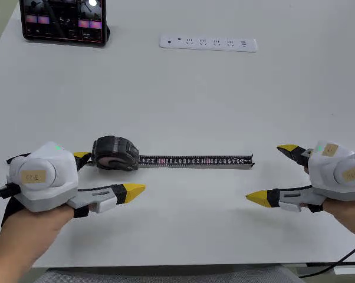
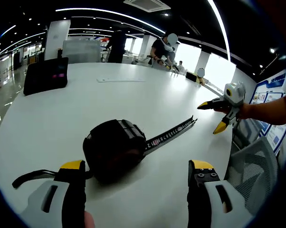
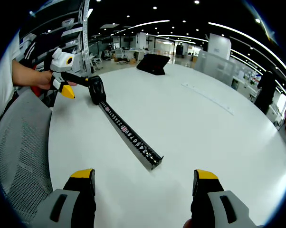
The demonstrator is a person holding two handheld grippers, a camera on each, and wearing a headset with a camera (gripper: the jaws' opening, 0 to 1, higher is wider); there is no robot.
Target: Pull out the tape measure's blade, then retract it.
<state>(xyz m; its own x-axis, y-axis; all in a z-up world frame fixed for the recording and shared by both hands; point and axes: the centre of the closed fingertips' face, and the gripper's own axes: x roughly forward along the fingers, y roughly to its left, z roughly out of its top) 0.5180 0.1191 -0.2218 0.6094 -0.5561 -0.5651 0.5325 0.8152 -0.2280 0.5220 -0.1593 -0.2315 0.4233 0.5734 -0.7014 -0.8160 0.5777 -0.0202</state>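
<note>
Head view: tape measure [image 1: 114, 153] at left, blade [image 1: 195, 160] lengthwise toward right

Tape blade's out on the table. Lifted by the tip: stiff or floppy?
Probably springy, not limp: the blade lies straight. Lifted at its tip, it may sag or kink. The chunky case likely anchors it.

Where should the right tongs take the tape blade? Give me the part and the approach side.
Probably the blade at its hooked free end. Come in from the right, along the blade: it lies flat on the table, that end facing the open right tongs.
</note>
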